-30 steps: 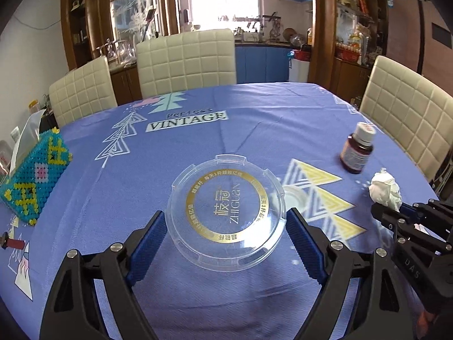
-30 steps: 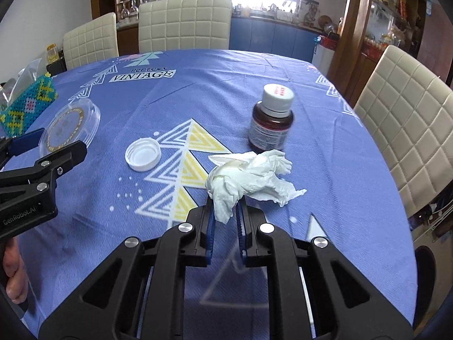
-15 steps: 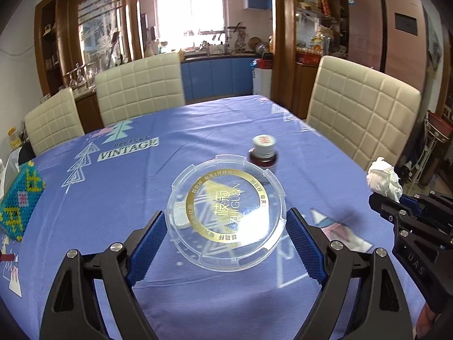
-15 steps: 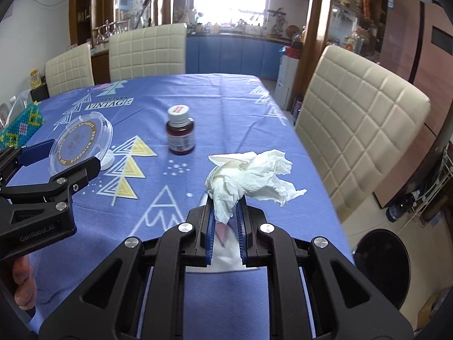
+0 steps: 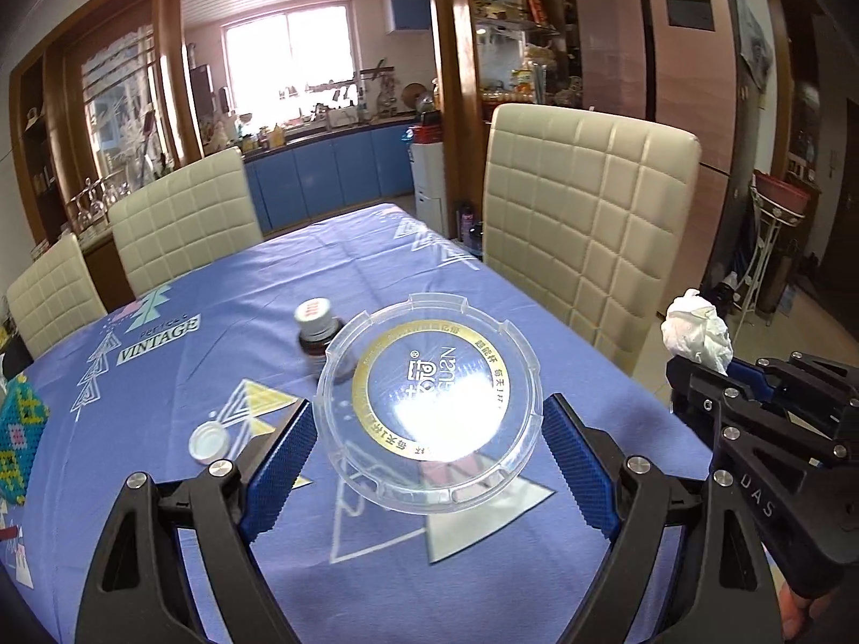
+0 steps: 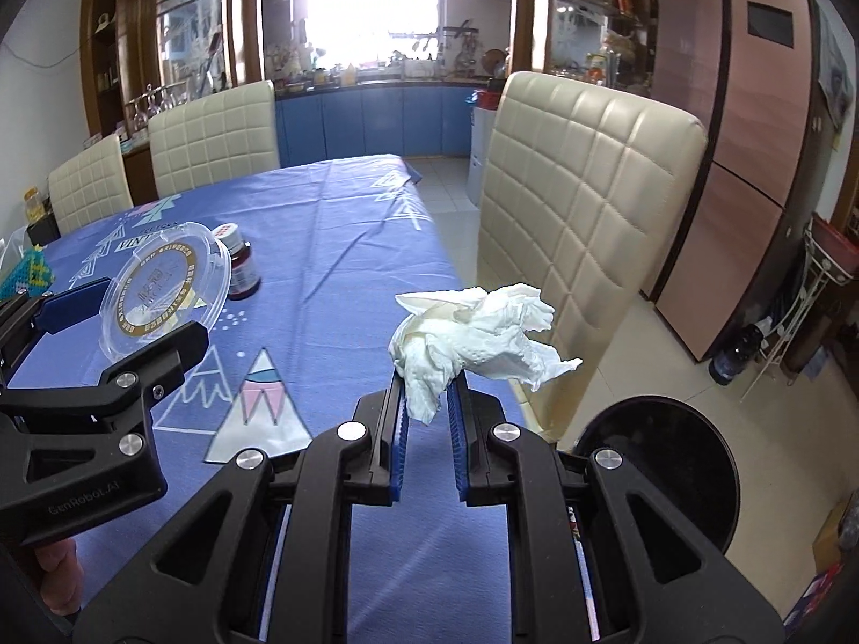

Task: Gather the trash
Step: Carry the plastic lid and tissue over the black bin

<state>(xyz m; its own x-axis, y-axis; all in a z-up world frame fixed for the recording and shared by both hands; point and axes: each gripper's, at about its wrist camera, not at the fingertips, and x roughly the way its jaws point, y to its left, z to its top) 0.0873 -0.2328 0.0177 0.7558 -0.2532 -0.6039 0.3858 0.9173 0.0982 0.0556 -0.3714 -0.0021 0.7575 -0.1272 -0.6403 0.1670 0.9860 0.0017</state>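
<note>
Tissue (image 6: 472, 338) sits clamped in the right gripper (image 6: 428, 402), its jaws pressed together on the wad. The left gripper (image 5: 427, 445) holds the clear lid (image 5: 429, 402) edge to edge, jaws spread wide against its rim. Since a second ago both loads have been carried off the middle of the table (image 6: 333, 225) toward its corner by the chair (image 6: 580, 204); the bottle (image 6: 239, 263) and white cap (image 5: 208, 441) stay behind on the cloth. Judged: pickup done, drop-off pending. Only the right view shows the round black bin (image 6: 665, 461) on the floor beyond the table edge; the left view misses it.
</note>
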